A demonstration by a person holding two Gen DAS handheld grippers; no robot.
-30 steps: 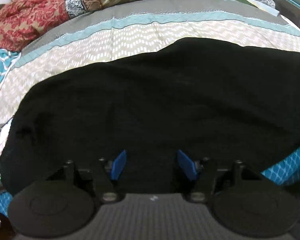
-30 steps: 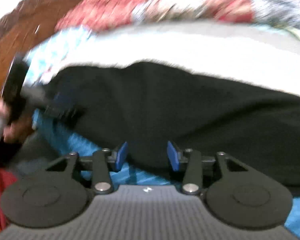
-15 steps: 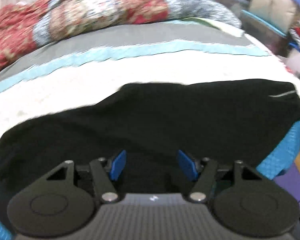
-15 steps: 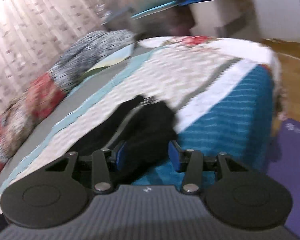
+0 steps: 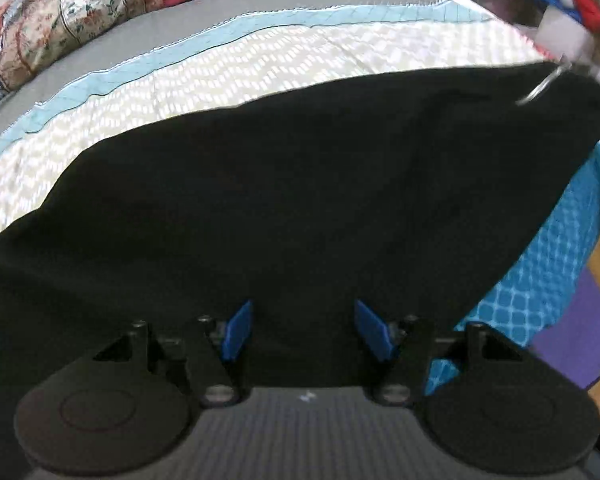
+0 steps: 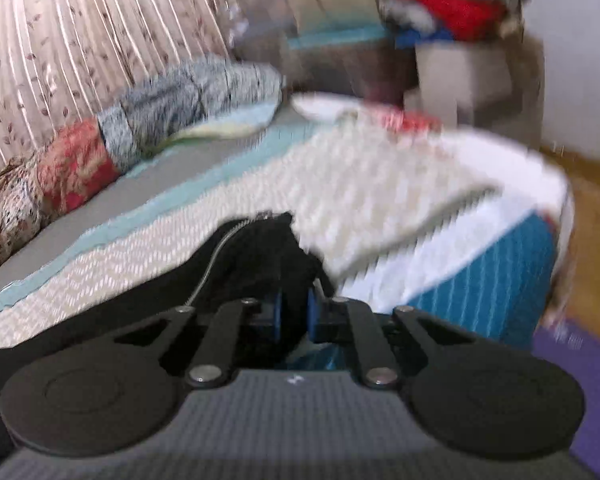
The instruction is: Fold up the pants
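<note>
**Right gripper clamping the pants' end at the bed's edge**

The bed [image 5: 260, 64], under a striped cover, is carrying the black pants [image 5: 300, 200], which are lying spread along its near edge and reaching toward the corner. The left gripper [image 5: 304, 330] is hovering over the dark cloth, its blue pads standing apart with nothing pinched. The right gripper [image 6: 294, 316], its jaws having just been closing, is now pinching the bunched end of the pants between its pads.

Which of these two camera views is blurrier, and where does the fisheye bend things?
Right wrist view is blurrier: the bedspread and shelves smear, though the right gripper, whose jaws have just closed on the black pants, stays sharp. Left wrist view is crisper; its bedspread stripes bow upward and the pants lose detail.
</note>
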